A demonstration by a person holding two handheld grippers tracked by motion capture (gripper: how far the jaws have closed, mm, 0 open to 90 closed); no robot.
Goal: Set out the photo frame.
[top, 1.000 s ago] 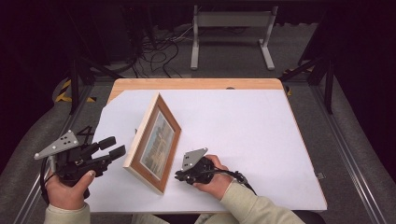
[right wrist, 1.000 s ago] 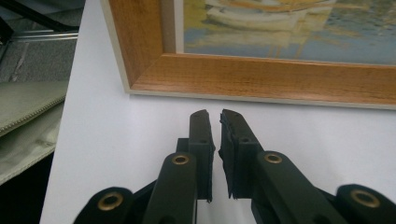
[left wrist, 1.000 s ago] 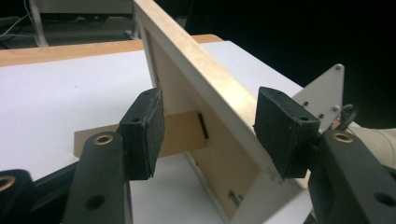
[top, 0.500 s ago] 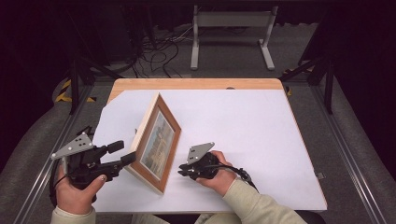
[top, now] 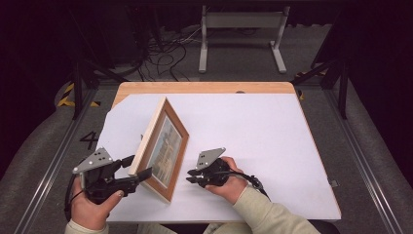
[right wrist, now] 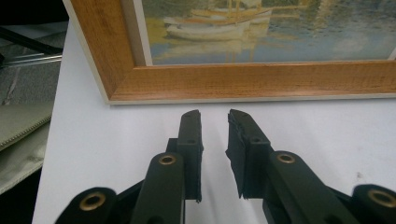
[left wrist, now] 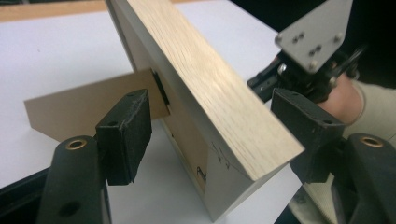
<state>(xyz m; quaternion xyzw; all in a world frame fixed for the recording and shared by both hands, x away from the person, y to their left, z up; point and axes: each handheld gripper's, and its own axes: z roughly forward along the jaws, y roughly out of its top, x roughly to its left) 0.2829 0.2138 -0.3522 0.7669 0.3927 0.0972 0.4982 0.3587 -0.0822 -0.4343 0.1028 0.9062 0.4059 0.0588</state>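
while left hand-held gripper [top: 139,168] spreads around picture frame [top: 163,148], white table [top: 253,131], grey floor [top: 234,75], dark room

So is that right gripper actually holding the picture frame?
No: in the right gripper view the right gripper has bare white table between its fingers, and the picture frame stands just beyond the tips.

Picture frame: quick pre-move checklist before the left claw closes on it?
1. Picture frame standing on its easel leg: ok.
2. Frame edge between the left claw jaws: ok.
3. Left pads touching the wood: not ok; jaws have just been opening, gaps show.
4. Right claw free of the frame: ok, small gap, nothing between its jaws.
5. Grip clear of the easel leg: cannot tell.
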